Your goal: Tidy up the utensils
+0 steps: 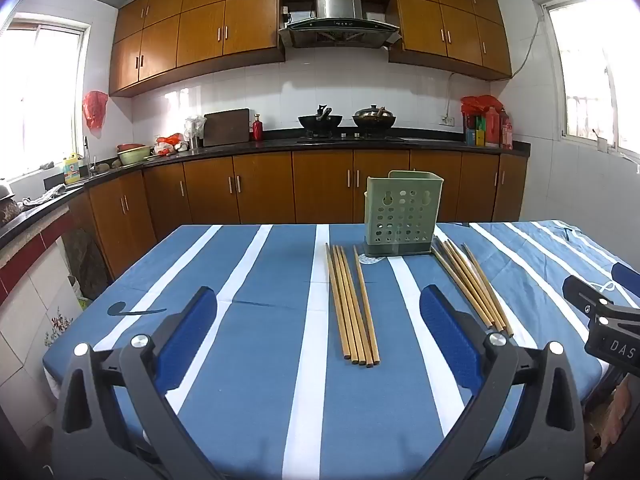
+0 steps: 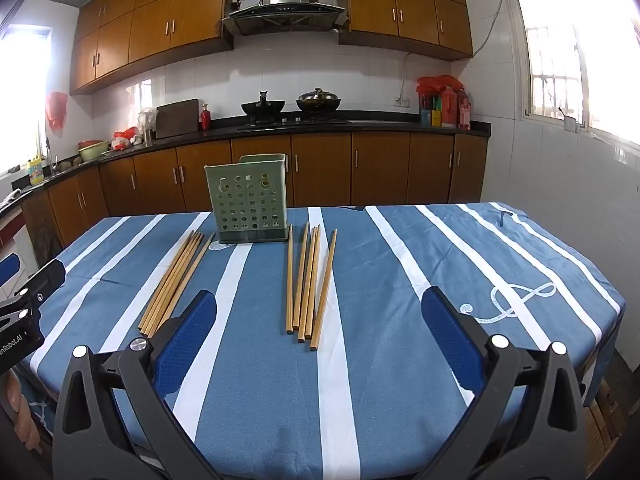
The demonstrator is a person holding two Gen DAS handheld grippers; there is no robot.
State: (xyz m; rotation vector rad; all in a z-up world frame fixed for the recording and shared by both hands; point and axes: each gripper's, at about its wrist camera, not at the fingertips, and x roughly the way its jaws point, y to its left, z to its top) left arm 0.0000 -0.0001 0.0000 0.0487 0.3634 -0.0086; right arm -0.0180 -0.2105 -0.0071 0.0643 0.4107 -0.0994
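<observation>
A green perforated utensil holder [image 1: 402, 216] [image 2: 249, 200] stands upright at the far side of the table. Two bunches of wooden chopsticks lie flat before it: a left bunch [image 1: 352, 304] [image 2: 176, 280] and a right bunch [image 1: 472, 284] [image 2: 308, 284]. My left gripper [image 1: 320, 328] is open and empty, above the table in front of the left bunch. My right gripper [image 2: 320, 328] is open and empty, in front of the right bunch. The right gripper's body shows at the left wrist view's right edge [image 1: 600, 320]; the left gripper's body shows at the right wrist view's left edge [image 2: 24, 312].
The table wears a blue cloth with white stripes [image 1: 256, 360] [image 2: 440, 280]. Behind it run wooden kitchen cabinets and a dark counter [image 1: 320, 144] with two woks on a stove [image 1: 344, 120]. The table edges fall off left and right.
</observation>
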